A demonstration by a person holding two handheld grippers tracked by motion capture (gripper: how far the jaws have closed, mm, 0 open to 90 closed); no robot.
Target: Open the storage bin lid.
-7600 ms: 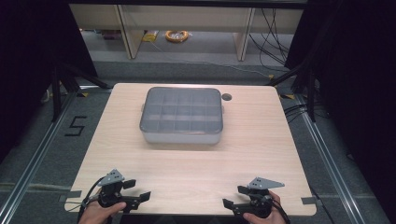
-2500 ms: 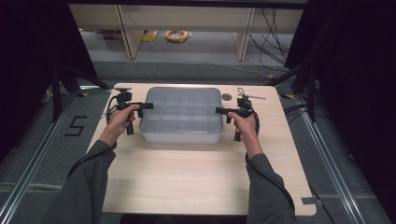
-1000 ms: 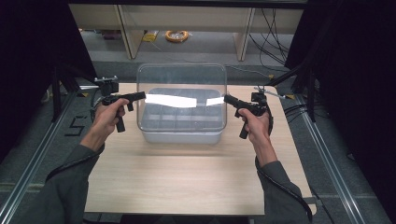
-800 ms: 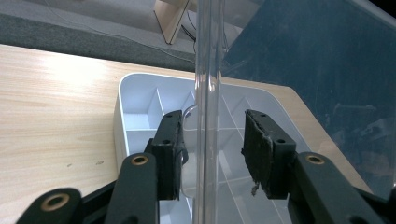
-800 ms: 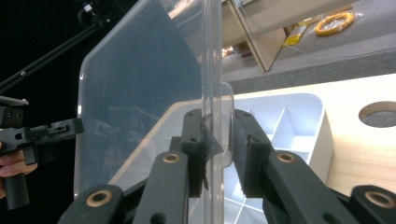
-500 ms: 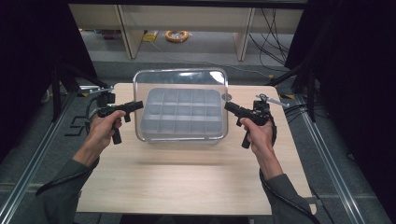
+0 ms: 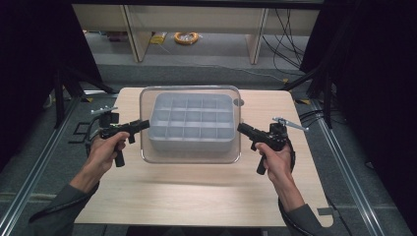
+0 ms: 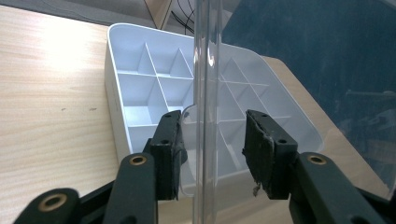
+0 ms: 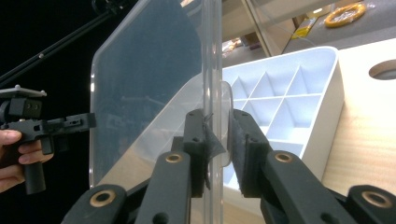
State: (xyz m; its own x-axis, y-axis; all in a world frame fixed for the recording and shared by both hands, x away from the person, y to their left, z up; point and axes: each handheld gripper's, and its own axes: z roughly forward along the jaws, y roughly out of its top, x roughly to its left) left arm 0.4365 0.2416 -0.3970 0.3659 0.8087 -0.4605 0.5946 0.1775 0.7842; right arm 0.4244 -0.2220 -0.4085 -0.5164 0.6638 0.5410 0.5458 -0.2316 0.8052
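Observation:
A clear plastic lid (image 7: 191, 157) hangs roughly level just above a white compartment tray (image 7: 189, 141) in the middle of the table. In the high view my left gripper (image 7: 143, 124) is at the lid's left edge and my right gripper (image 7: 241, 129) at its right edge. The left gripper (image 8: 212, 149) is open: the lid's rim (image 8: 205, 70) runs between its jaws, with a gap to the right pad (image 8: 261, 154). My right gripper (image 9: 218, 144) is shut on the lid's edge tab (image 9: 226, 126). The tray (image 9: 299, 107) lies beyond it.
The wooden table (image 7: 196, 201) has bare space in front of the tray and a round hole (image 7: 238, 103) behind its right corner. Black stands flank the table. Shelving and an orange cable coil (image 7: 186, 37) sit on the floor beyond the far edge.
The lid was lifted off the tray and tipped up a second ago. It has since come down flatter and nearer the person, and both hands have dropped lower.

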